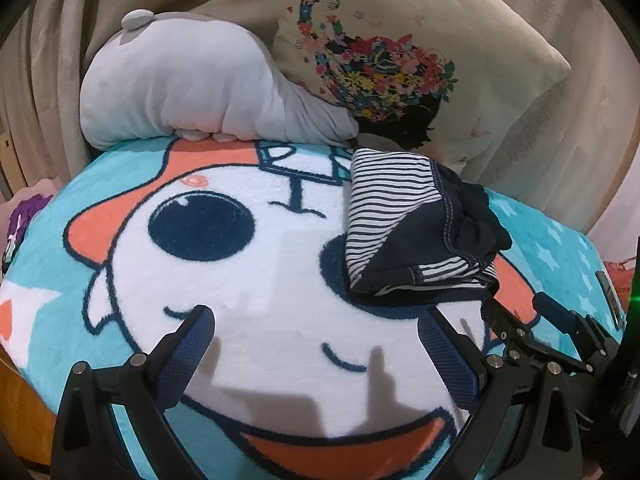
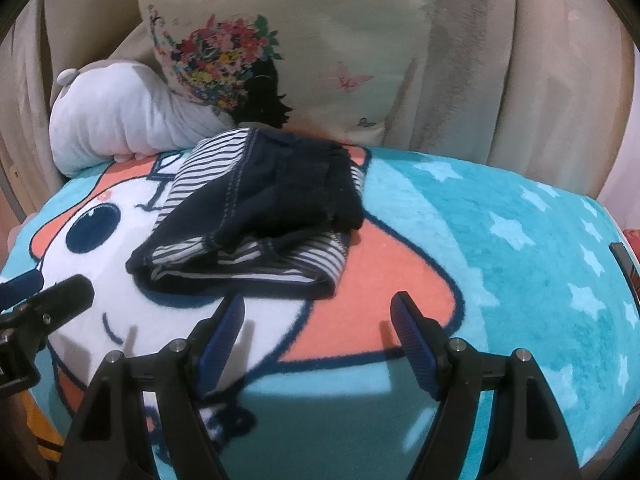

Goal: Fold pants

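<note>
The pants (image 1: 416, 224) are navy with white-striped panels and lie folded in a compact bundle on the cartoon blanket (image 1: 260, 272). They also show in the right wrist view (image 2: 256, 212). My left gripper (image 1: 316, 328) is open and empty, just in front and left of the bundle. My right gripper (image 2: 318, 312) is open and empty, just in front of the bundle's near edge. The right gripper's fingers (image 1: 560, 316) show at the right edge of the left wrist view. The left gripper's fingers (image 2: 60, 292) show at the left edge of the right wrist view.
A white plush toy (image 1: 192, 92) and a floral cushion (image 1: 400, 52) lean against beige fabric behind the pants. The blanket's turquoise starred part (image 2: 520, 240) stretches to the right. A dark flat object (image 2: 624, 264) lies at the blanket's right edge.
</note>
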### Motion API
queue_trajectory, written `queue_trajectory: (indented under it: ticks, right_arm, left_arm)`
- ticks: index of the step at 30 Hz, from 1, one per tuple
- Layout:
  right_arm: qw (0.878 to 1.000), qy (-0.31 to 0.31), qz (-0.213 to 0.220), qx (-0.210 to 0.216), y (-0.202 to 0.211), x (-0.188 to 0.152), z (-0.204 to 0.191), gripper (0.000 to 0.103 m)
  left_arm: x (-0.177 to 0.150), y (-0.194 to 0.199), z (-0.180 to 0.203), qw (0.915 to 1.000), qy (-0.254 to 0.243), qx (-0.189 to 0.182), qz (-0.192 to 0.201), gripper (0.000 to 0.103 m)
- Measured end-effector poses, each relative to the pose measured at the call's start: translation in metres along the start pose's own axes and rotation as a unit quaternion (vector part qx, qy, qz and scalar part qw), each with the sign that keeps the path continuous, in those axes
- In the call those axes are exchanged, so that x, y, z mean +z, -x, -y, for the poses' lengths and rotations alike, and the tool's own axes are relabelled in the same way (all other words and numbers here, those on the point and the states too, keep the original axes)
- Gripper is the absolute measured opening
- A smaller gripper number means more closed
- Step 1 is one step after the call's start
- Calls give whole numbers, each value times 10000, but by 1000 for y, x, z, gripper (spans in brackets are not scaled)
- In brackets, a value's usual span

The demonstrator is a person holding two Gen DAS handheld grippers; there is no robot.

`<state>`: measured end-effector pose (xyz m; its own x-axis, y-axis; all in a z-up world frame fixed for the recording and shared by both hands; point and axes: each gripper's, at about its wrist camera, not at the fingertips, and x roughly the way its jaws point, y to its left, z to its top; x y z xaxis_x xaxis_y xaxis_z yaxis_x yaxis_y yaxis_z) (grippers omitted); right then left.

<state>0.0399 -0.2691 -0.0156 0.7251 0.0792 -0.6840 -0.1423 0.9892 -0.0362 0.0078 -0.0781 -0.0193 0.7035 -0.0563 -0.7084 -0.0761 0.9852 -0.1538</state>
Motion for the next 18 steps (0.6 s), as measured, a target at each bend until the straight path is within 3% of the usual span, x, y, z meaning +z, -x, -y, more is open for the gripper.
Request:
queue_trajectory:
  ticks: [11,18]
  right_arm:
    - [9996,291,30,-63,3,-2,-18,75]
    - [9991,412,46,-54,5,-4,-25,75]
  left_arm:
    - [-2,2,-14,9998,179,-75,-13,102]
    - [-3,11,-14,9997,89,32,218,102]
